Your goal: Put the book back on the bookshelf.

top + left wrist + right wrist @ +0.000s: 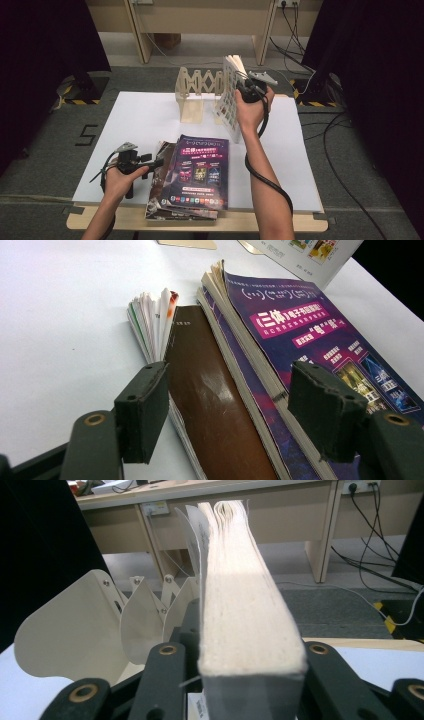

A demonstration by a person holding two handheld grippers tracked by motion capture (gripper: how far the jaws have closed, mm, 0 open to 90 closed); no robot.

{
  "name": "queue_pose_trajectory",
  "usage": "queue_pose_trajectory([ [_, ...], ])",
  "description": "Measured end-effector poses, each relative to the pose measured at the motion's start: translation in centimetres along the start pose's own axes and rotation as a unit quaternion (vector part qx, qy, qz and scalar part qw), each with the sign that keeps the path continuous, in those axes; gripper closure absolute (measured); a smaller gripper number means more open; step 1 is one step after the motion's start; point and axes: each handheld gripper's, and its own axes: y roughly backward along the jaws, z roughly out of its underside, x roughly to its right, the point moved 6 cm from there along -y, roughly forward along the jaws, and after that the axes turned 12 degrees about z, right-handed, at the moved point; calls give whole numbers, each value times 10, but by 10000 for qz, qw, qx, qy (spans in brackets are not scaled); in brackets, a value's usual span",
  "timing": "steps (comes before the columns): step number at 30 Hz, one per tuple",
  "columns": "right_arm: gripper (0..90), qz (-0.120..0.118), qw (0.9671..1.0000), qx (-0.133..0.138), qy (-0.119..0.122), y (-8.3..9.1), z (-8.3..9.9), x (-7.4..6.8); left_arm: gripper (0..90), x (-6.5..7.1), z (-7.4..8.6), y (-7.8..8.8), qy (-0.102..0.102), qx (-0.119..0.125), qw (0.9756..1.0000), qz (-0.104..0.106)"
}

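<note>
my right gripper [248, 89] has its jaws closed on a thick book [231, 95], pads bearing on both covers near one edge; in the right gripper view the page block [245, 605] stands up between the jaws. the book is lifted upright at the far side of the table, just beside the wooden expanding rack [197, 92], apparently about to be slotted in. judging by the bulk, it is heavy for a pinch and stiff as a block, but the glossy covers could slide and the free pages fan out at the top, so i'd hold well in from the corner, both covers squeezed together. right forearm reaches forward, wrist cocked so the jaws point up and away. my left gripper [145, 161] rests low at the near left, jaws wide apart and holding nothing, straddling the spines of the stacked magazines [192, 175] on the white table [140, 120].
</note>
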Motion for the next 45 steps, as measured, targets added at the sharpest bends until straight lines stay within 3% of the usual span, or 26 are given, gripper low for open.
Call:
queue_pose_trajectory([
  [13,724,61,9996,-107,242,-5,-1,-2,319,-1,1,0,6,-4,10000,-11],
  [19,741,65,9997,-134,171,-7,-2,0,327,-1,1,-1,-9,-32,10000,-21],
  [30,747,-55,9997,212,68,0,-3,-4,324,-2,1,1,17,-5,10000,-33],
  [40,747,22,9982,594,82,7,-16,-8,323,-3,0,2,20,19,10000,-37],
  [45,747,33,9979,643,57,5,-19,-9,324,-3,0,3,15,28,10000,-40],
])
